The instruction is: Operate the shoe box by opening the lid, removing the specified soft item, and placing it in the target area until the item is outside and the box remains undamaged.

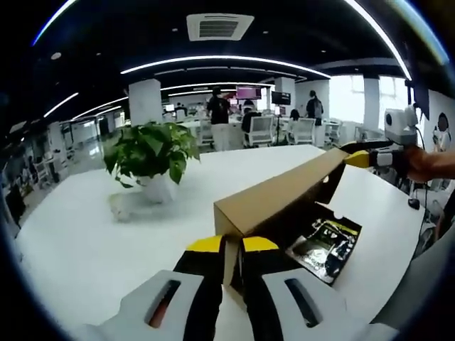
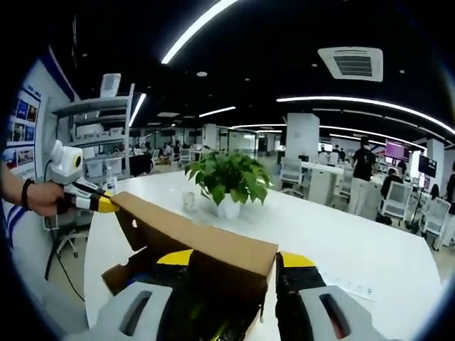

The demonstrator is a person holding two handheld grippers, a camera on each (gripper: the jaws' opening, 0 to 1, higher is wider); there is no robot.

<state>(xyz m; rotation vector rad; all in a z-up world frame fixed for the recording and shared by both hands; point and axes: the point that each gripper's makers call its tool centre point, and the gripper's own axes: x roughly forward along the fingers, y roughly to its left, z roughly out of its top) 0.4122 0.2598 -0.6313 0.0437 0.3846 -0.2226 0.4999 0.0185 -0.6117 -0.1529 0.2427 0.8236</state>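
Nearest the lens in the left gripper view, your left gripper (image 1: pixel 233 254) is showing its yellow-tipped fingers (image 1: pixel 205 246) closed tight on the near corner edge of the brown cardboard lid (image 1: pixel 281 192), which is standing raised and tilted above the shoe box (image 1: pixel 323 245). In that same view your right gripper (image 1: pixel 364 158) is coming in from the right, pinching the lid's far end, with your hand (image 1: pixel 425 165) behind it. The box is lying open on the white worktop (image 1: pixel 85 234), just beyond your fingers, and inside it a dark glossy packet with yellow marks (image 1: pixel 325 243) is resting on the black interior; you cannot tell from here whether it is soft. In the right gripper view, your right gripper (image 2: pixel 231 266) is sitting with its fingers (image 2: pixel 293 264) on either side of the lid's corner (image 2: pixel 220 257), clamped on the cardboard, while the left gripper (image 2: pixel 99 203) is holding the opposite end at the left, your hand (image 2: pixel 43 197) wrapped around its handle. A leafy potted plant (image 2: pixel 226 181) in a white pot is standing further back on the worktop, well apart from the box, with a small clear cup (image 2: pixel 188 202) just beside it. Beyond, an office is stretching out with desks, chairs and several people standing (image 2: pixel 364 170) under long ceiling strip lights.
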